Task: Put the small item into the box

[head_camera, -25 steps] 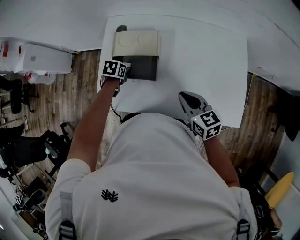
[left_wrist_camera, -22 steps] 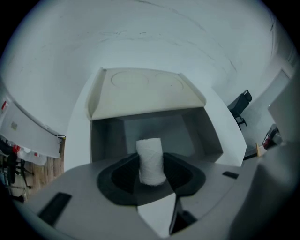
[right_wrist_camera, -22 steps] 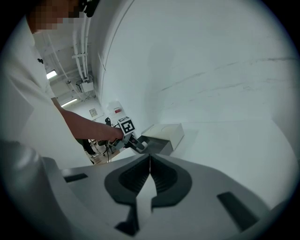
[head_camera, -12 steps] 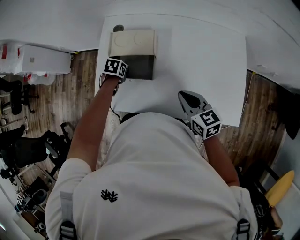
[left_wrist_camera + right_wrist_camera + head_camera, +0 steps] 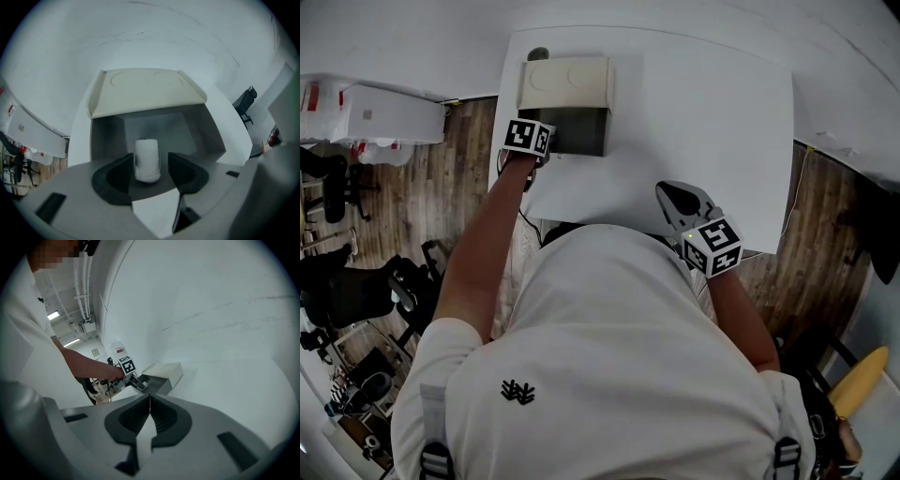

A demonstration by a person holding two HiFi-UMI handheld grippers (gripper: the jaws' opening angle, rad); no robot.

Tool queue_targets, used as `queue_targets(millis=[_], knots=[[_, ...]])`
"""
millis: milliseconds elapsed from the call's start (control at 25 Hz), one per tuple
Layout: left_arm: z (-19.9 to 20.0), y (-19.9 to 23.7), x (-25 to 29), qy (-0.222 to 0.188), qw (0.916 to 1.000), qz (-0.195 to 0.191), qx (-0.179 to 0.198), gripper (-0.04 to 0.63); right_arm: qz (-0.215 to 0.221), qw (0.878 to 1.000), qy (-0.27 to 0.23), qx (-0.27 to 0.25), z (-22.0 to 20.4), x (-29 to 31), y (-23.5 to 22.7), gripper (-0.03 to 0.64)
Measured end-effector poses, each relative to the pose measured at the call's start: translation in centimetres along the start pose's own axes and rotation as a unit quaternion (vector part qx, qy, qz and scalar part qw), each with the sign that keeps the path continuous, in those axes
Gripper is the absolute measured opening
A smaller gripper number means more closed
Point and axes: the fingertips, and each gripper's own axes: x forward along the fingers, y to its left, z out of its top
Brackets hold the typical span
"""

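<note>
The box lies at the far left of the white table, its dark inside showing and its cream lid folded back behind it. My left gripper reaches into the box's near left side. In the left gripper view the small item, a white roll, stands upright inside the box between the jaws. My left gripper is opening: a gap shows on the roll's right side. My right gripper hovers shut and empty over the table's near edge, its pads meeting.
In the right gripper view the box and the left gripper appear far off to the left. White furniture stands on the wooden floor left of the table, with office chairs nearby.
The left gripper stays at the box's near left side and the right gripper has not moved. The view has shifted slightly.
</note>
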Motion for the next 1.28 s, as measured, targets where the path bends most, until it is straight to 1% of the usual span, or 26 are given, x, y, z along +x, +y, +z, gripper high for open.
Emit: queue_targets(millis=[240, 400, 480, 640, 840, 880, 1000, 1040, 1160, 1240, 1280], knots=[[-0.1, -0.1, -1.6, -0.031, 0.9995, 0.005, -0.003, 0.237, 0.012, 1.0, 0.006, -0.005, -0.6, -0.3, 0.4, 0.008], [0.2, -0.3, -3.5, -0.072, 0.9972, 0.004, -0.017, 0.237, 0.025, 1.0, 0.011, -0.006, -1.0, -0.4, 0.8, 0.008], [0.5, -0.5, -4.6, -0.103, 0.9942, -0.001, -0.033, 0.238, 0.031, 0.999, 0.017, -0.005, -1.4, -0.3, 0.9, 0.008], [0.4, -1.1, -6.7, -0.162, 0.9847, -0.022, -0.058, 0.245, 0.054, 0.998, 0.031, -0.01, -2.3, 0.2, 1.8, 0.008], [-0.7, -1.9, -8.7, -0.213, 0.9726, -0.062, -0.07, 0.242, 0.077, 0.996, 0.044, -0.024, -2.6, 1.4, 3.4, 0.008], [-1.0, -2.2, -9.3, -0.222, 0.9698, -0.073, -0.069, 0.228, 0.079, 0.995, 0.047, -0.026, -2.6, 1.6, 3.9, 0.008], [-2.3, -3.4, -11.1, -0.248, 0.9619, -0.105, -0.049, 0.146, 0.083, 0.995, 0.049, -0.034, -2.5, 2.0, 5.2, 0.008], [-2.7, -3.7, -11.8, -0.254, 0.96, -0.111, -0.04, 0.107, 0.084, 0.995, 0.048, -0.036, -2.3, 2.2, 5.6, 0.008], [-4.0, -4.4, -13.3, -0.265, 0.9555, -0.127, -0.021, 0.031, 0.088, 0.994, 0.052, -0.045, -2.1, 3.0, 6.6, 0.008], [-4.9, -4.7, -14.2, -0.273, 0.9505, -0.145, -0.025, 0.008, 0.088, 0.993, 0.053, -0.049, -1.7, 3.6, 7.4, 0.008], [-5.3, -4.8, -14.6, -0.277, 0.9471, -0.159, -0.032, 0.008, 0.088, 0.993, 0.052, -0.051, -1.4, 3.9, 7.8, 0.008]])
